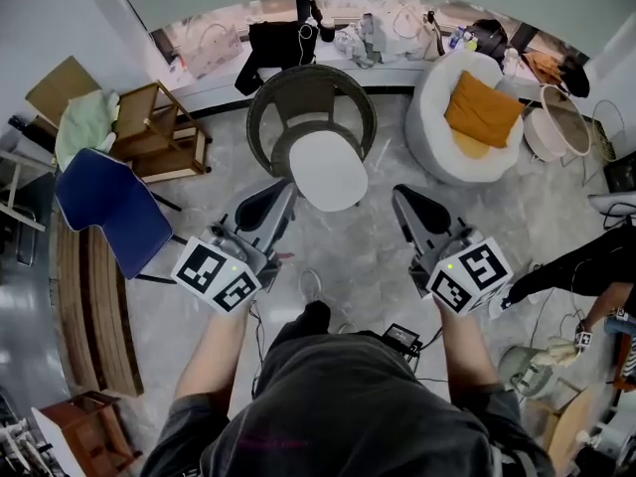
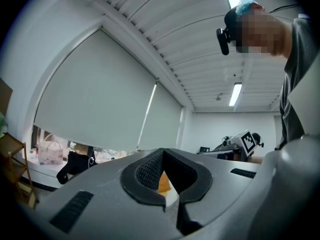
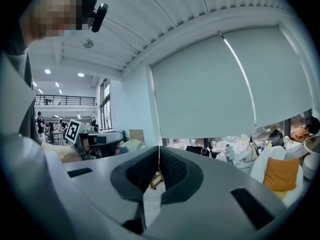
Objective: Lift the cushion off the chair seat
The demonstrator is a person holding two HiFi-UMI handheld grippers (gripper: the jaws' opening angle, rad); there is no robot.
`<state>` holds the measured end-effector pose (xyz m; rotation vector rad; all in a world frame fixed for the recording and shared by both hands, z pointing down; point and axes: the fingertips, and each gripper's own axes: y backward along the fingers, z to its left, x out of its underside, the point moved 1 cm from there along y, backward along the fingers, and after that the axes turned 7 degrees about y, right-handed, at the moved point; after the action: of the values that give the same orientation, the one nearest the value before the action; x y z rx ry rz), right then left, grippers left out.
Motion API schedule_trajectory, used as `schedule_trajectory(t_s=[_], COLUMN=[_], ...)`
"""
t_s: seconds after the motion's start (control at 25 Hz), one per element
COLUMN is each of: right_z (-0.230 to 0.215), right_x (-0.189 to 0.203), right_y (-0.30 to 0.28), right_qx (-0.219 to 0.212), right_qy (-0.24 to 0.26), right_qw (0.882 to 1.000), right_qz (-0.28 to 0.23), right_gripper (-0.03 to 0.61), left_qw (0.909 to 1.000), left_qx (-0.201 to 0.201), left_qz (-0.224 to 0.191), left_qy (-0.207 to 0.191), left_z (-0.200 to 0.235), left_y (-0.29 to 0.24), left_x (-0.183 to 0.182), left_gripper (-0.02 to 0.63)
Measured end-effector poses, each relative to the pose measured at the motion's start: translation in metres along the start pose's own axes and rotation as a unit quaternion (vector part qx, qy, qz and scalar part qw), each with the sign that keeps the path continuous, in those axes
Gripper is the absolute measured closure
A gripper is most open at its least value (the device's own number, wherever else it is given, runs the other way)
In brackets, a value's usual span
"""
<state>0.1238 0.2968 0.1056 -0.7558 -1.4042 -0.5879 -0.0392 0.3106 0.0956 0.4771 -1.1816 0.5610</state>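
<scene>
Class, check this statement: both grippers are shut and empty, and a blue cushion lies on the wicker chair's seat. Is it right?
Not quite. The cushion on the wicker chair seat is white, not blue, as the head view shows. Both the left gripper and right gripper are shut and empty.

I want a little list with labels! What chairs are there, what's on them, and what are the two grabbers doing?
wicker chair: middle, ahead of both grippers
white cushion: lies on the wicker chair's seat, not held
white armchair: right of the wicker chair
orange cushion: in the white armchair
blue chair: left side
left gripper: shut, empty
right gripper: shut, empty
</scene>
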Motion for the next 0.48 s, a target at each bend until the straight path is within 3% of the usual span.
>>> schedule_trajectory(t_s=[0.48], right_z=[-0.027], right_x=[0.001], right_y=[-0.095], right_qx=[0.010], right_qy=[-0.008], right_qw=[1.000], right_qz=[0.016], right_gripper=[0.565], left_qw=[0.9998], left_qx=[0.002], left_qz=[0.012], left_qy=[0.015], left_z=[0.099], left_y=[-0.030], left_x=[-0.015], left_gripper=[0.604])
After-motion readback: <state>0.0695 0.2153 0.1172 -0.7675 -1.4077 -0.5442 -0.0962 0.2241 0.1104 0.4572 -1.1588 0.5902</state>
